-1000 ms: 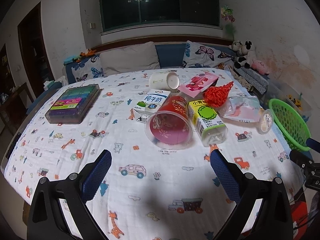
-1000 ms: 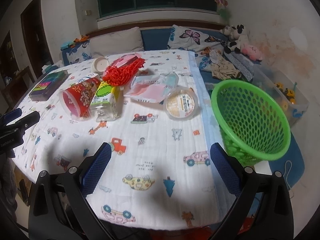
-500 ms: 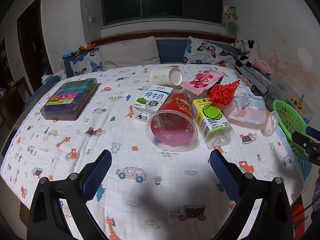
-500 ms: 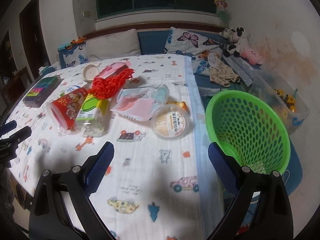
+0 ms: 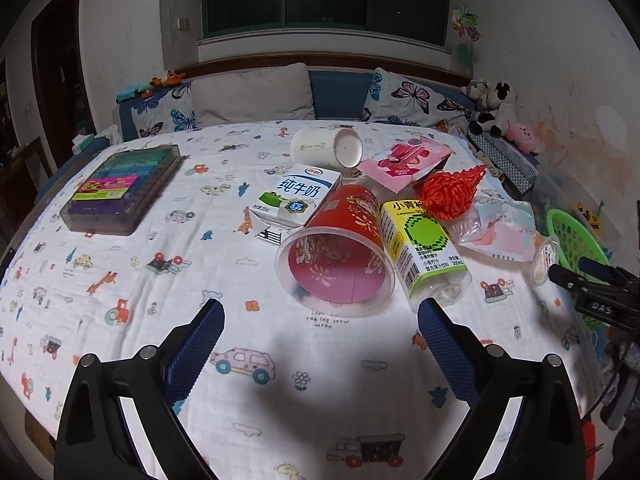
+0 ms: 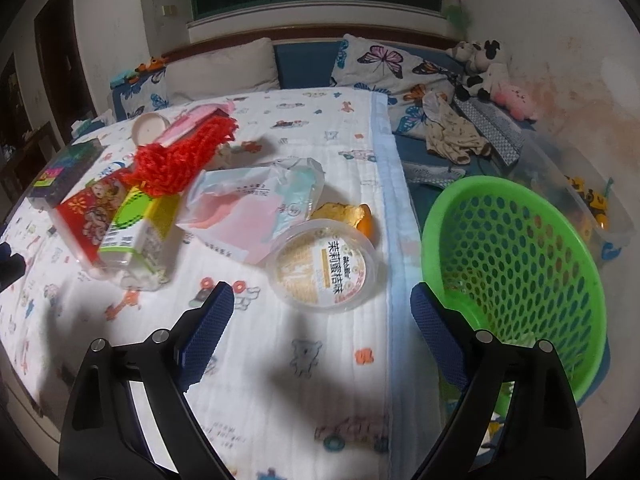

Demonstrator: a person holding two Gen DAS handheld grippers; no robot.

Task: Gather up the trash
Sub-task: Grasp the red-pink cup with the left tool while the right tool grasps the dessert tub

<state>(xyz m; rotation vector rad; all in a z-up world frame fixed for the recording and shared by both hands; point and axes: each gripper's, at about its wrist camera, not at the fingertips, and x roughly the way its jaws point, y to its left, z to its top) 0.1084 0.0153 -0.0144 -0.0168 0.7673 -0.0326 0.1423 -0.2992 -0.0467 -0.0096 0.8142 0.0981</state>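
Bed (image 5: 120, 304) under a white cartoon-print sheet, trash heaped right of centre; green perforated basket (image 6: 516, 248) off the sheet's right edge, tilted mouth toward the camera, nothing clearly inside, only pale scraps showing through or below its holes. Right gripper (image 6: 322, 320) points down at the sheet, jaws closing from wide, nothing between them; round clear-lidded dessert tub (image 6: 322, 266) lies lid-up just ahead, between the finger lines, touching neither pad. Judgement: the tub is the right hand's pick, basket immediately to its right, a short carry. Left gripper (image 5: 320, 334) spread wide and empty, hovering short of the red paper cup (image 5: 340, 252), which lies on its side, mouth toward the claw, long axis running away and slightly left; cup looks empty. Touching its right flank lies the yellow-green drink bottle (image 5: 420, 248), same heading. Beyond: milk carton (image 5: 298, 196), red net bag (image 5: 452, 192), crumpled plastic bag (image 6: 256, 208), white paper cup (image 5: 326, 146) on its side, pink wrapper (image 5: 404, 160), orange scrap (image 6: 344, 214) behind the tub. Marker case (image 5: 120, 188) far left, well apart.
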